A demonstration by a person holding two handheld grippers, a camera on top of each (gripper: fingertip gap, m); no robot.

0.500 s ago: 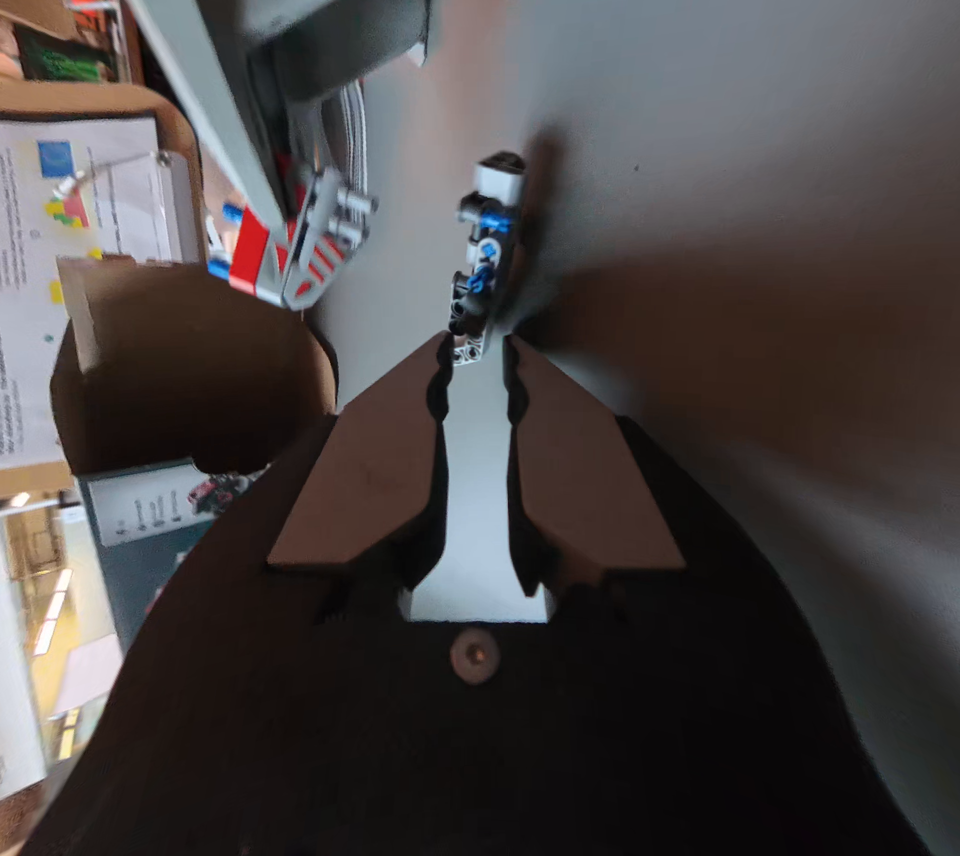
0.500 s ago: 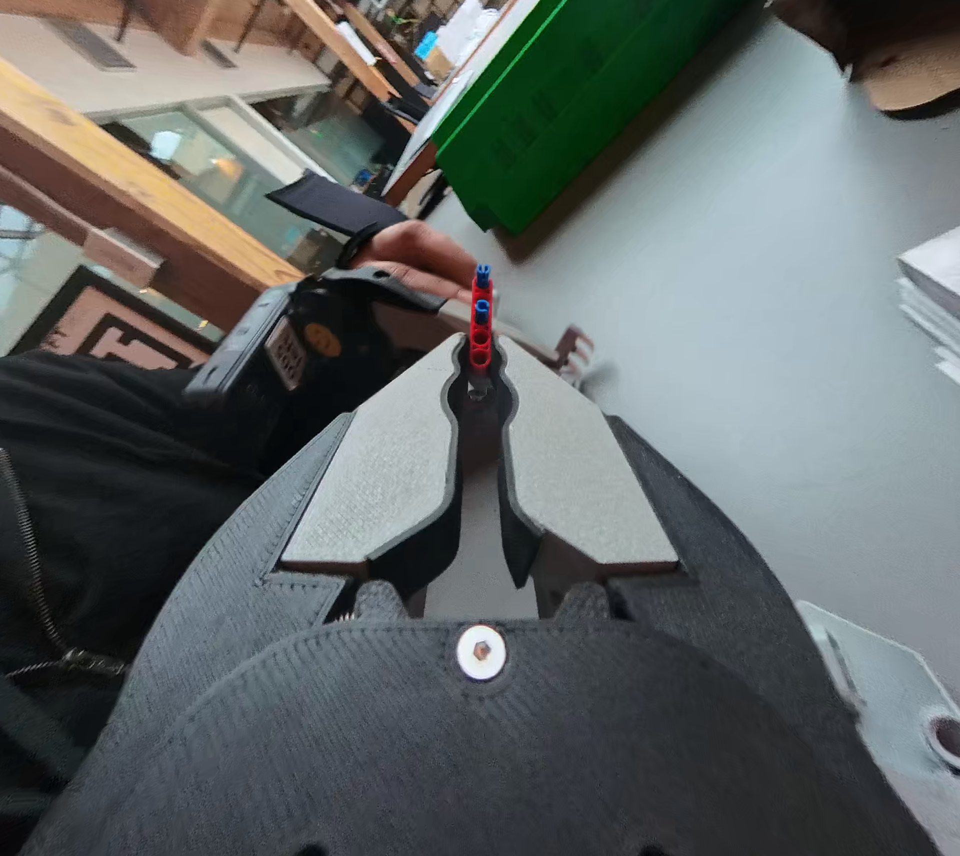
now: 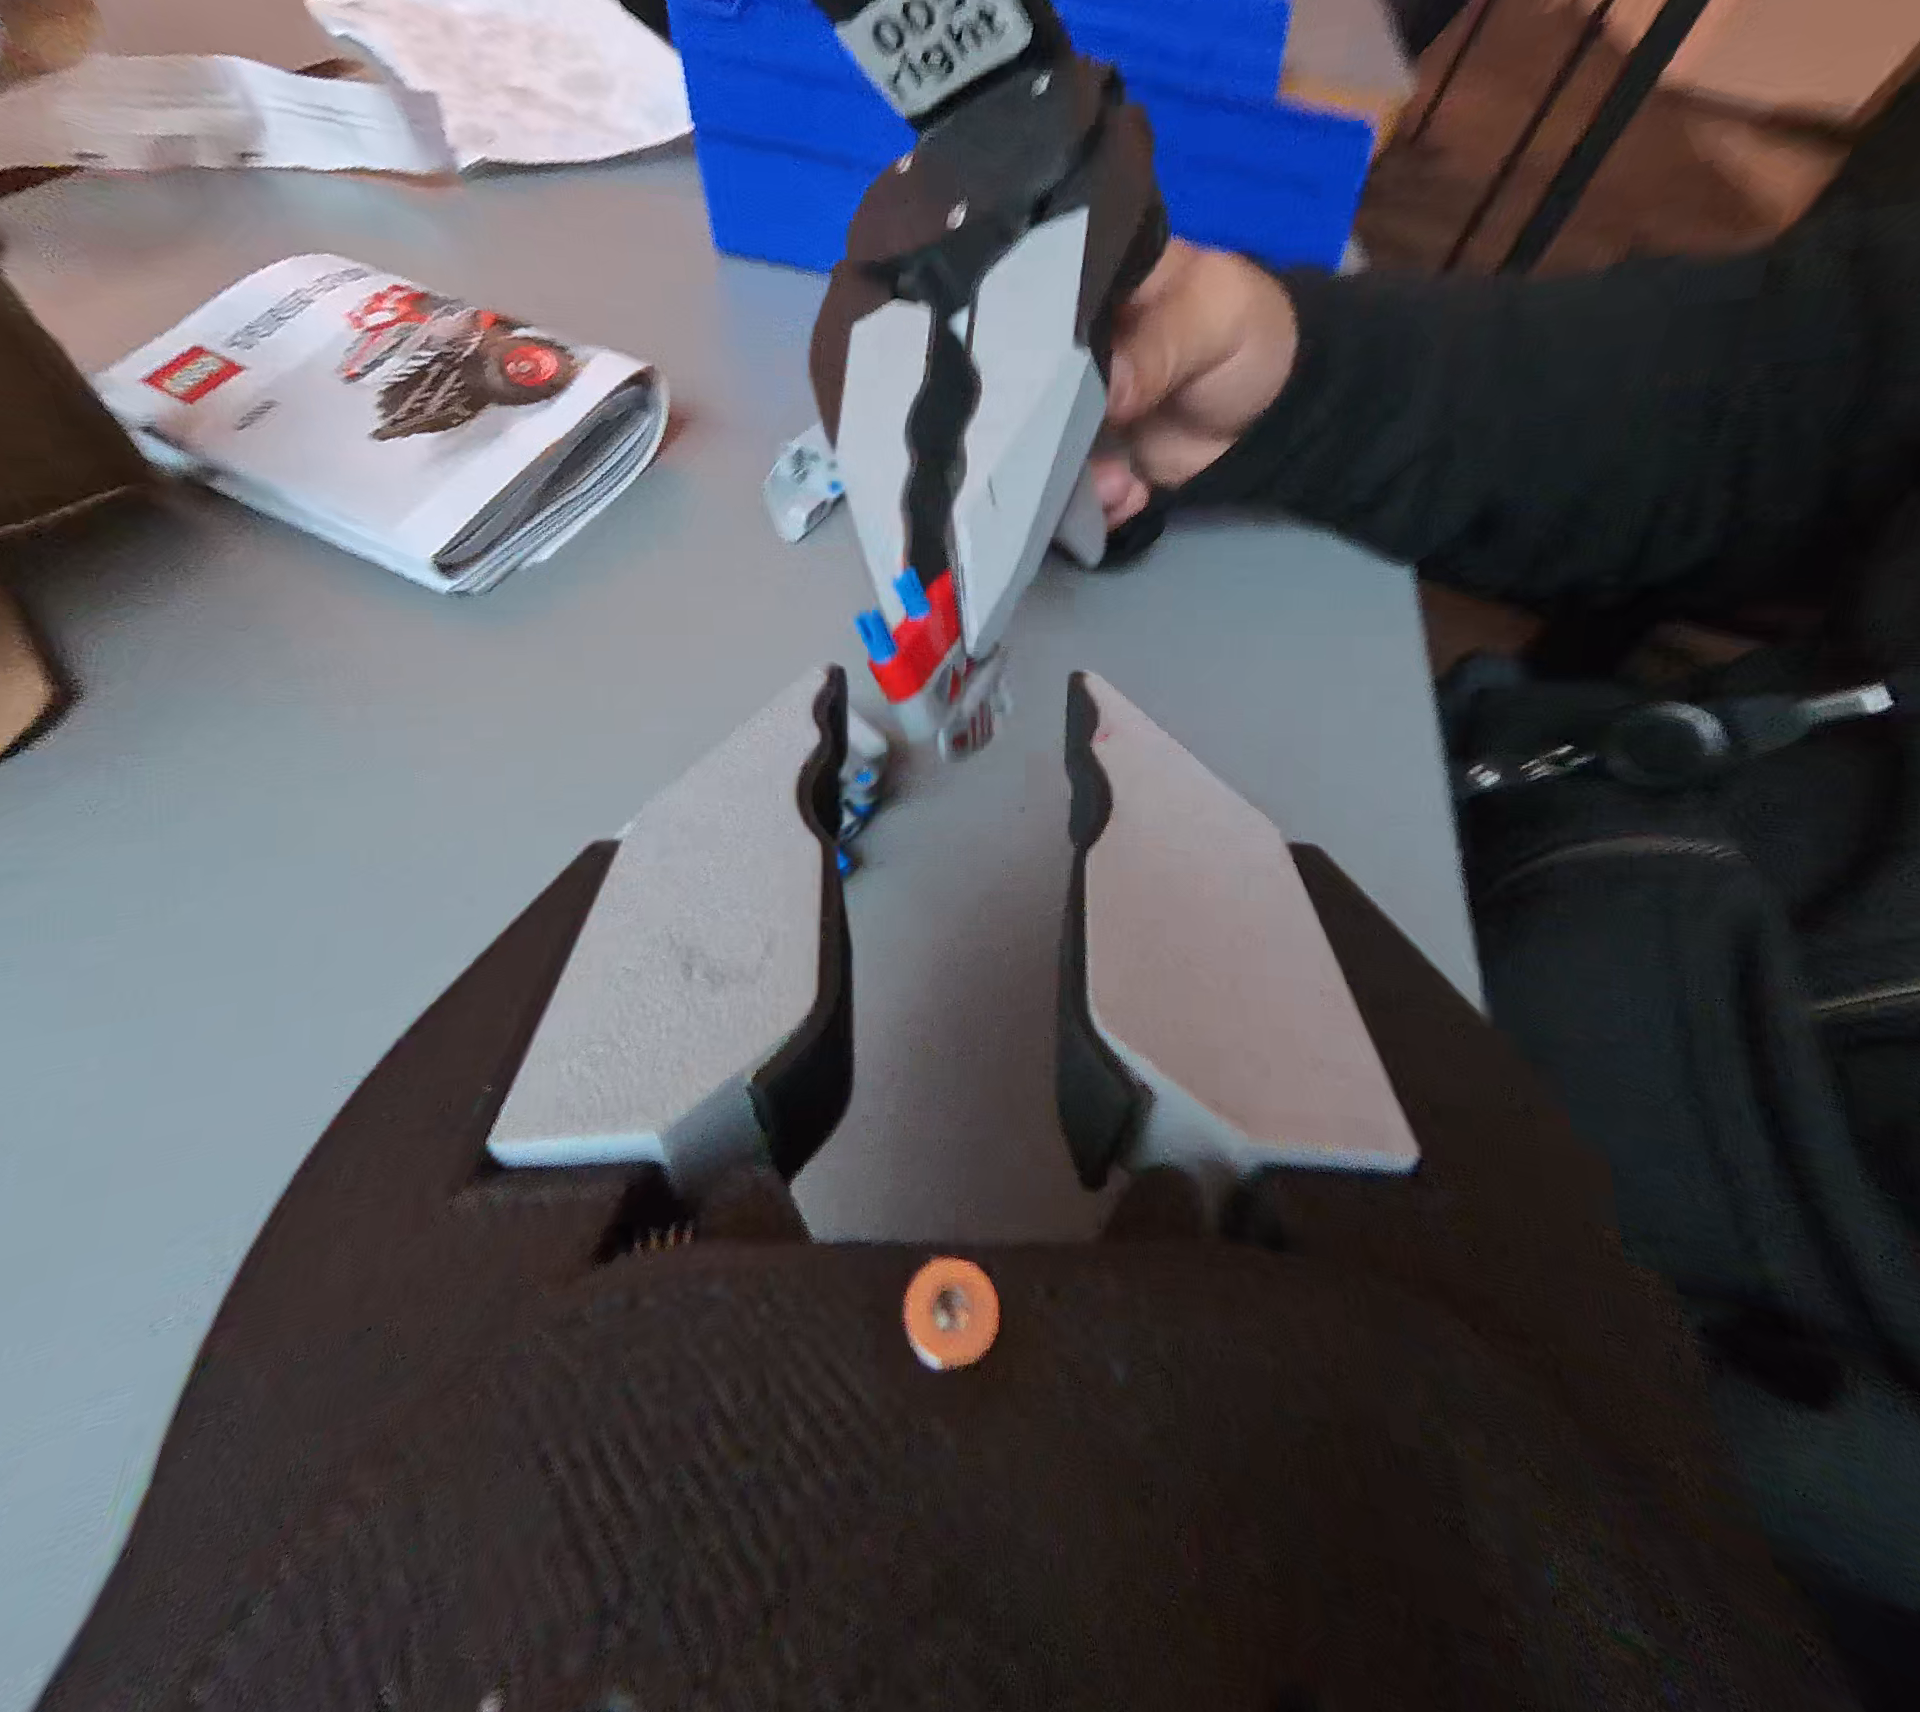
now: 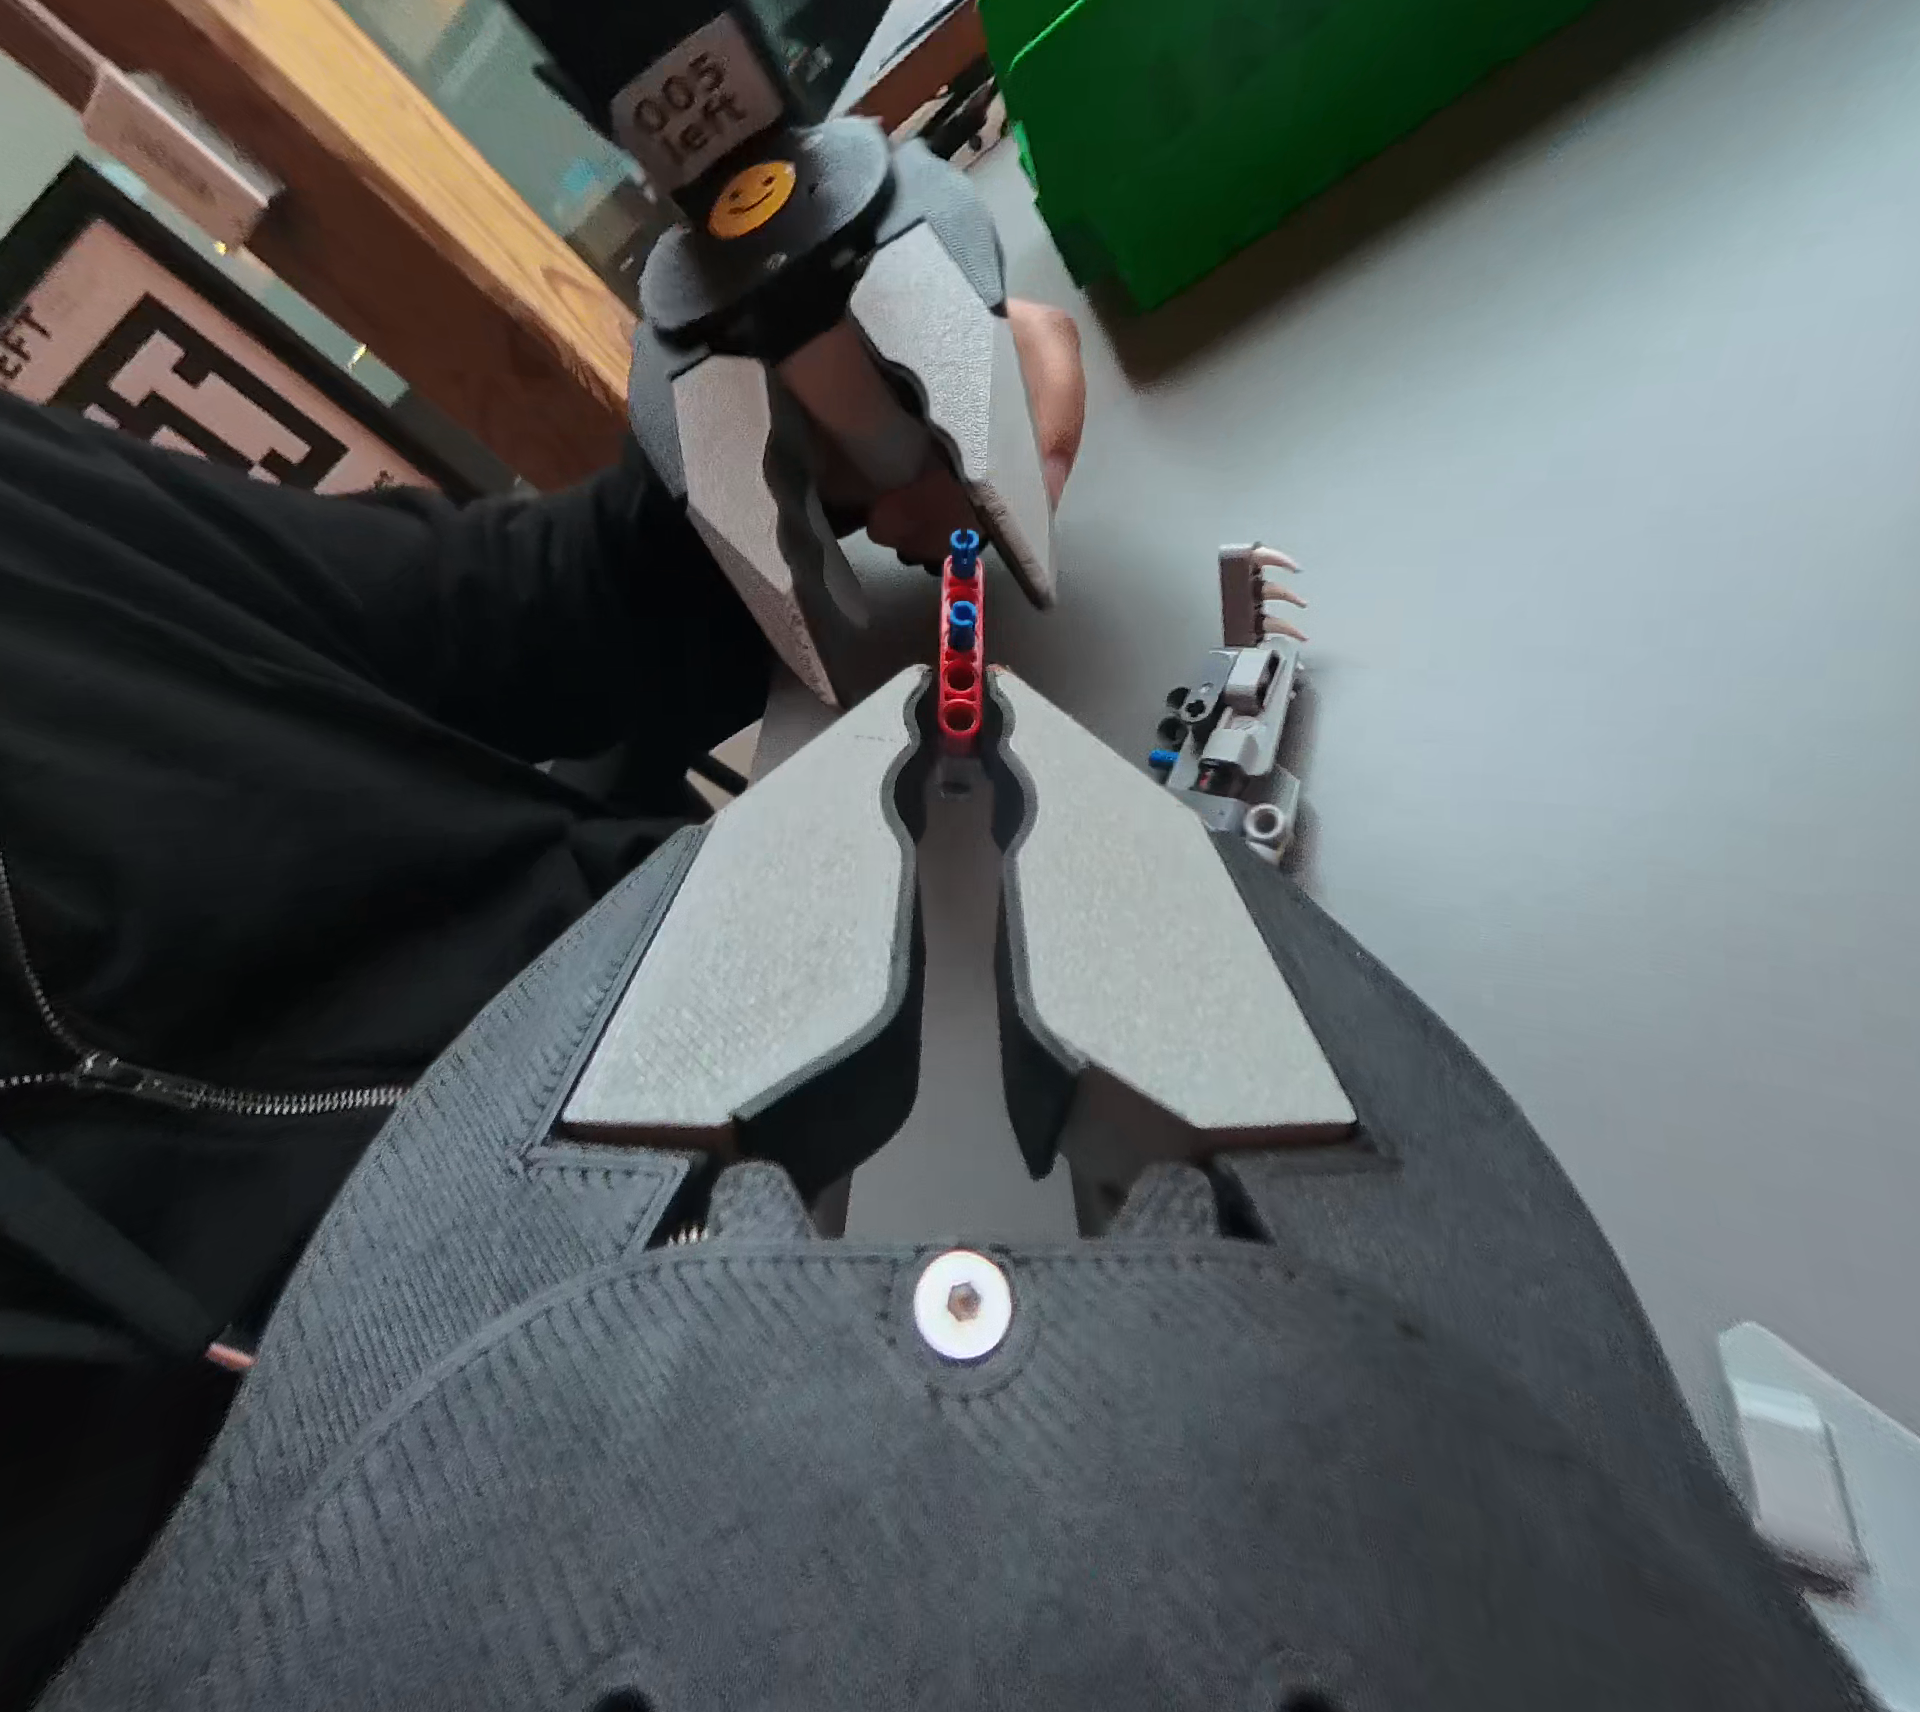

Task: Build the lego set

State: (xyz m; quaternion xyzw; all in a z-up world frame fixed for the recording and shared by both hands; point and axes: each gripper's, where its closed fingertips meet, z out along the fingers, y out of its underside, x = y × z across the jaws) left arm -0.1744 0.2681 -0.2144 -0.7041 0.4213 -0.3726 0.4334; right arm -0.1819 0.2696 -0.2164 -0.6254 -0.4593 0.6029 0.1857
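My right gripper [image 4: 958, 683] is shut on a red beam [image 4: 958, 675] with two blue pins, held upright above the grey table [image 3: 312, 831]. In the left wrist view the right gripper [image 3: 935, 623] points down at me, with the red beam [image 3: 916, 654] at its tips. My left gripper [image 3: 951, 706] is open and empty, its jaws wide apart just below the beam. In the right wrist view the left gripper [image 4: 930, 639] stands open around the beam's top. A grey assembly with claws [image 4: 1236, 717] lies on the table to the right, and is partly hidden behind my left finger [image 3: 862, 774].
An instruction booklet [image 3: 395, 415] lies at the left, loose papers [image 3: 499, 62] behind it. A blue bin [image 3: 790, 135] stands at the back. A green bin [image 4: 1403, 31] is farther along the table. The table edge [image 3: 1439, 779] runs close on the right.
My left gripper has opened wide and swung from the grey assembly to face the right gripper. The right gripper still holds the red beam, now close to the left gripper's tips.
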